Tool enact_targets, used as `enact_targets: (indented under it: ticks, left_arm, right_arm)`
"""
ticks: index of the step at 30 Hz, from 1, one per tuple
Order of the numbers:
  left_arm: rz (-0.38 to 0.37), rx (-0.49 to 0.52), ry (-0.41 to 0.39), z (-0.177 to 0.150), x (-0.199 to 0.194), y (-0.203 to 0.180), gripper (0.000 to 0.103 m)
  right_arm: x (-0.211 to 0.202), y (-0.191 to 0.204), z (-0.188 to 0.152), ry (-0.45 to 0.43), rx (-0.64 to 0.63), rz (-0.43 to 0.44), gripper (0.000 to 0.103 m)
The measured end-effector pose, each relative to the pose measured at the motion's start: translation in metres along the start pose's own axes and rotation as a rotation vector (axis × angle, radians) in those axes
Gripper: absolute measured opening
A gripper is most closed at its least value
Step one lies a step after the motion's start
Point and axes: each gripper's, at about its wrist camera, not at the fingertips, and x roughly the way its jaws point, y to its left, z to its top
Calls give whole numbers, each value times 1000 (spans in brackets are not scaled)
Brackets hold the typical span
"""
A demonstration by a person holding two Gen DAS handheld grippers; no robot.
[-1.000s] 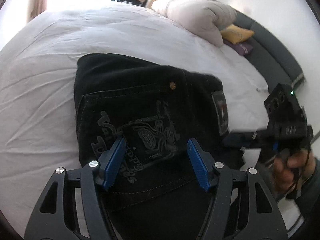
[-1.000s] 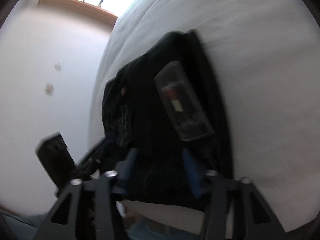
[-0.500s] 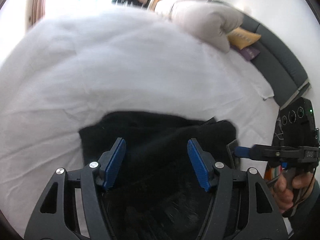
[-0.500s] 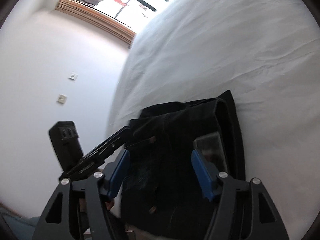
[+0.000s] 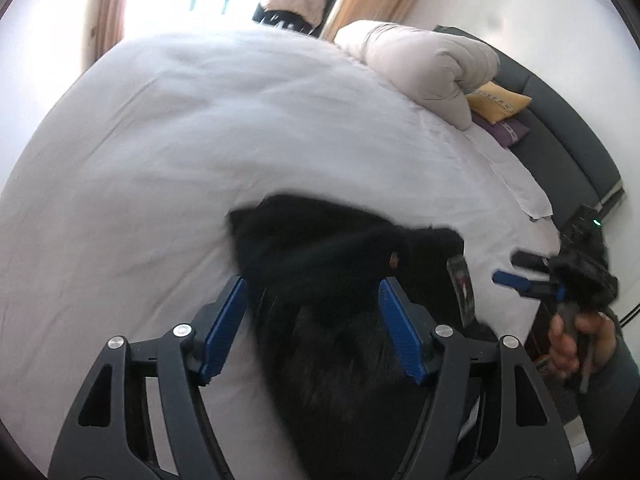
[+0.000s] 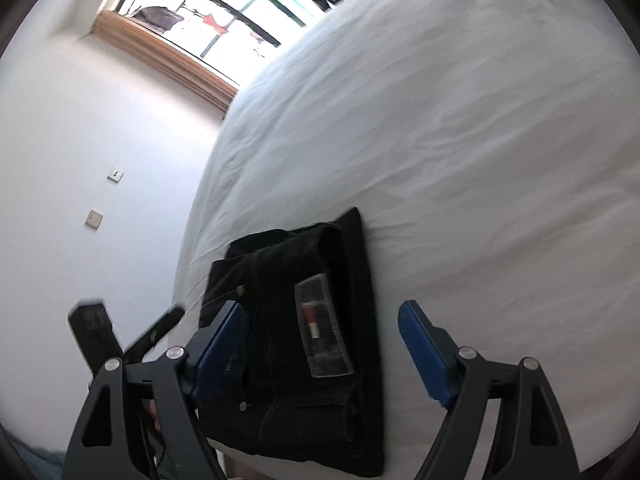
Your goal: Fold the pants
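Black pants (image 6: 280, 320) lie folded in a compact stack on the white bed sheet (image 6: 460, 140), near the bed's front edge, with a grey label patch (image 6: 322, 336) on top. In the left wrist view the pants (image 5: 340, 280) are blurred. My right gripper (image 6: 320, 306) hovers above the stack, its jaws opening wide. The pants show between its blue pads, and the pads do not touch them. My left gripper (image 5: 312, 282) is also opening over the stack, its pads off the cloth. A hand holds the right gripper (image 5: 506, 268) at the right.
A rolled beige duvet (image 5: 424, 68), a yellow cushion (image 5: 498, 100) and a purple cushion (image 5: 508, 130) lie by the dark headboard (image 5: 560, 136). A window (image 6: 208, 12) and a white wall with switches (image 6: 94, 220) stand beyond the bed's left side.
Both grippers have drawn back and up from the pants, which now look smaller and lie flat. The right jaws have spread much wider, the left a little.
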Motion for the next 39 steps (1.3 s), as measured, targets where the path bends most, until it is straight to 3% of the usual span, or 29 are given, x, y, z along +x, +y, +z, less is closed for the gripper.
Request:
enact_targets:
  ticks: [3, 7, 13, 16, 17, 18, 19, 20, 22, 24, 26, 30, 35, 39]
  left_arm:
    - [3, -41, 80, -23, 4, 16, 69]
    - [-53, -144, 168, -44, 19, 32, 69]
    - [-116, -92, 240, -32, 48, 19, 69]
    - [-157, -117, 268, -24, 60, 21, 68]
    - [-161, -123, 273, -22, 64, 20, 65]
    - [-157, -127, 274, -20, 65, 21, 57]
    - [-155, -129, 279, -19, 66, 20, 50]
    - [-153, -128, 277, -18, 66, 18, 47]
    - [-167, -106, 260, -15, 62, 13, 28]
    - [-175, -56, 236, -13, 55, 5, 20]
    - [-171, -30, 223, -10, 51, 0, 19]
    - [-194, -39, 197, -5, 40, -4, 17]
    - [-192, -9, 131, 20, 5, -4, 17]
    - [-154, 41, 36, 62, -36, 4, 17]
  right_arm:
    - [20, -8, 0, 64, 0, 15, 82]
    - [47, -14, -5, 129, -2, -12, 82]
    - [61, -11, -10, 161, -16, -4, 81]
    - [70, 1, -13, 211, -70, 0, 72]
    - [72, 3, -15, 218, -91, -14, 71]
    - [75, 6, -16, 221, -110, -31, 69]
    - [76, 7, -16, 221, -111, -38, 61]
    - [77, 6, -16, 220, -104, -56, 52]
    - [76, 10, -18, 209, -98, -73, 46]
    - [74, 20, -22, 195, -142, -111, 38]
    - [70, 39, -27, 175, -220, -167, 29]
    - [62, 70, -33, 139, -323, -216, 24]
    - [48, 117, -30, 86, -403, -196, 22]
    - [38, 154, -13, 14, -459, -148, 21]
